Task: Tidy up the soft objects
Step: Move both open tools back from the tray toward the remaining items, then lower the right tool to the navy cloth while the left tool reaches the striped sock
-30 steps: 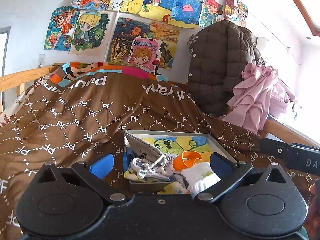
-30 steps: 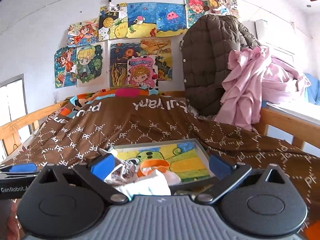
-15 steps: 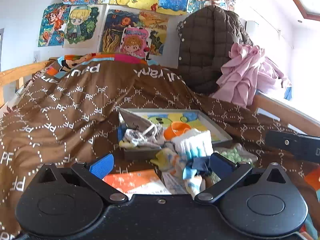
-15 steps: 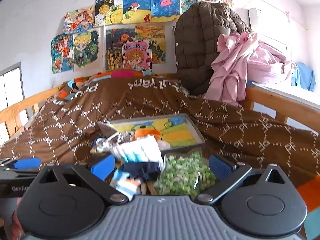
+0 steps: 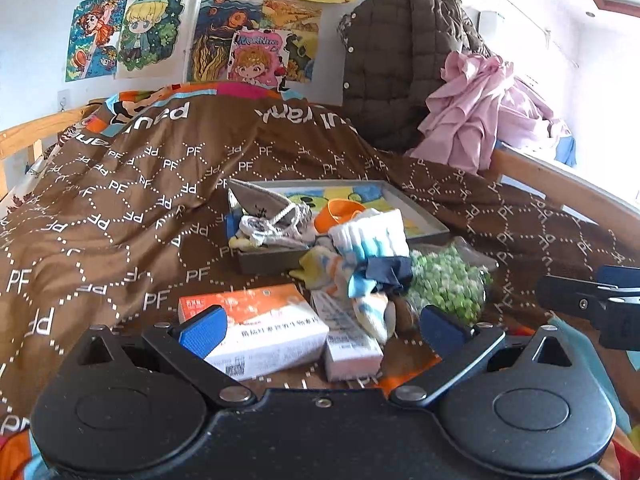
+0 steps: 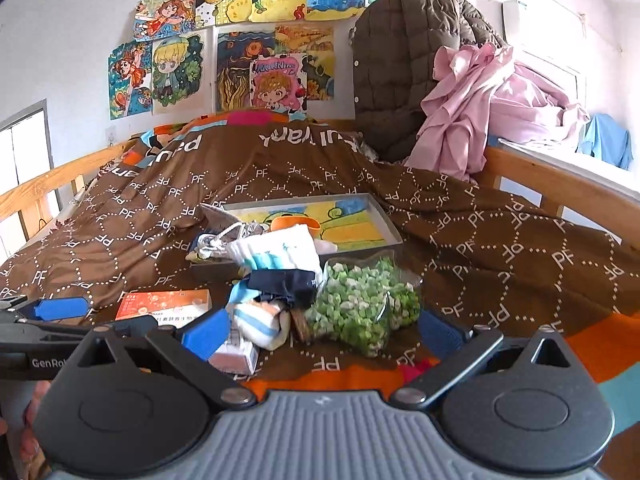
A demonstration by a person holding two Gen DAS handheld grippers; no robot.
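A grey tray [image 5: 424, 216] [image 6: 384, 220] with a colourful liner sits on the brown quilt; a grey pouch with white cord [image 5: 272, 216], an orange cup [image 5: 336, 210] and white socks [image 5: 372, 228] lie at its near end. In front lie striped socks [image 5: 368, 304] [image 6: 260, 316], a dark blue cloth [image 5: 390, 272] [image 6: 284, 280], a bag of green pieces [image 5: 448, 284] [image 6: 364, 304] and two medicine boxes [image 5: 260, 328] [image 5: 348, 340]. My left gripper [image 5: 324, 326] is open and empty over the boxes. My right gripper [image 6: 316, 330] is open and empty before the bag.
The brown patterned quilt [image 5: 120, 208] covers the bed. A brown padded jacket [image 5: 400, 64] and pink cloth [image 5: 480, 108] pile at the back right. Wooden bed rails [image 6: 560, 188] run along the right and left. Drawings hang on the wall.
Both grippers have pulled back from the tray toward me, bringing the boxes, socks and green bag into view. Both stay open and empty.
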